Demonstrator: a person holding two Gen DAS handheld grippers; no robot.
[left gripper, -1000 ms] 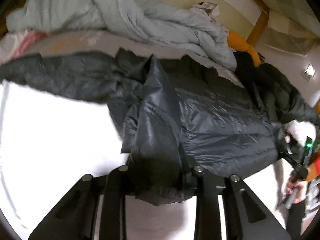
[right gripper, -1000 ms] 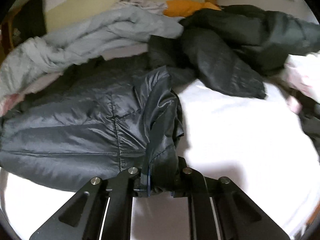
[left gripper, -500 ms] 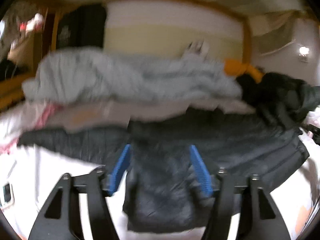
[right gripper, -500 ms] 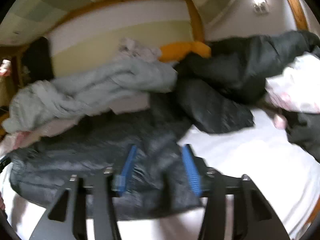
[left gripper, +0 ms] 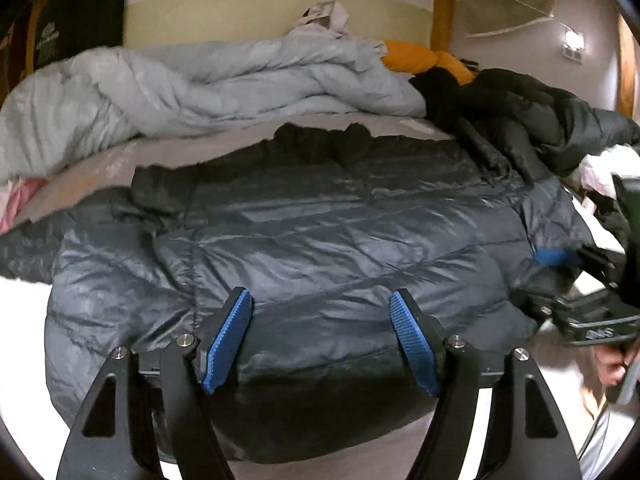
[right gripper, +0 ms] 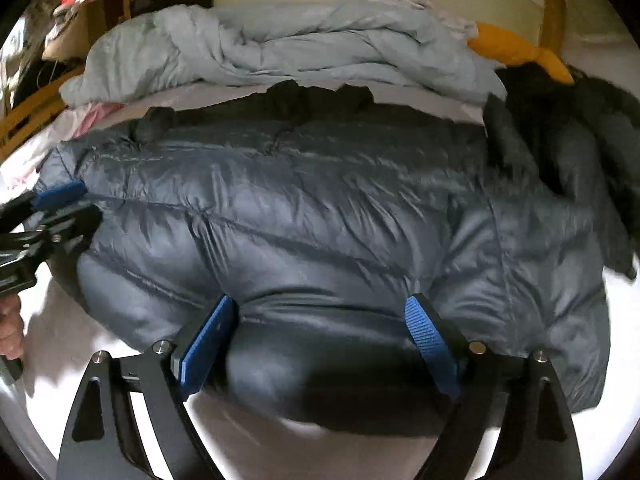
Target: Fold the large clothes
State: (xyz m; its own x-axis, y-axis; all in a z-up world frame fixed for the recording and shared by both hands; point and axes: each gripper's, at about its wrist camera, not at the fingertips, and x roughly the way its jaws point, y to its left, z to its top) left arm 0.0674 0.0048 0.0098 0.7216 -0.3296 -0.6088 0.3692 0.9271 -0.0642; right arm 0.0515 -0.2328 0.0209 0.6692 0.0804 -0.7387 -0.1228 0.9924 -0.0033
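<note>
A large dark grey-blue puffer jacket (left gripper: 320, 236) lies spread flat across the white bed (left gripper: 24, 320), hem toward me, dark collar at the far side. It also fills the right wrist view (right gripper: 320, 208). My left gripper (left gripper: 320, 336) is open and empty, its blue pads just above the jacket's near edge. My right gripper (right gripper: 316, 344) is open and empty too, over the near hem. The right gripper shows at the right edge of the left wrist view (left gripper: 592, 300); the left one shows at the left edge of the right wrist view (right gripper: 44, 220).
A pale blue duvet (left gripper: 224, 88) is bunched along the headboard. A black coat (left gripper: 528, 120) and an orange garment (left gripper: 420, 58) lie at the far right. Pink and white cloth (right gripper: 88, 116) lies at the far left. White sheet shows along the near edge.
Both grippers were shut on folds of the jacket a second ago. They have opened and let go, and the jacket now lies flat on the bed.
</note>
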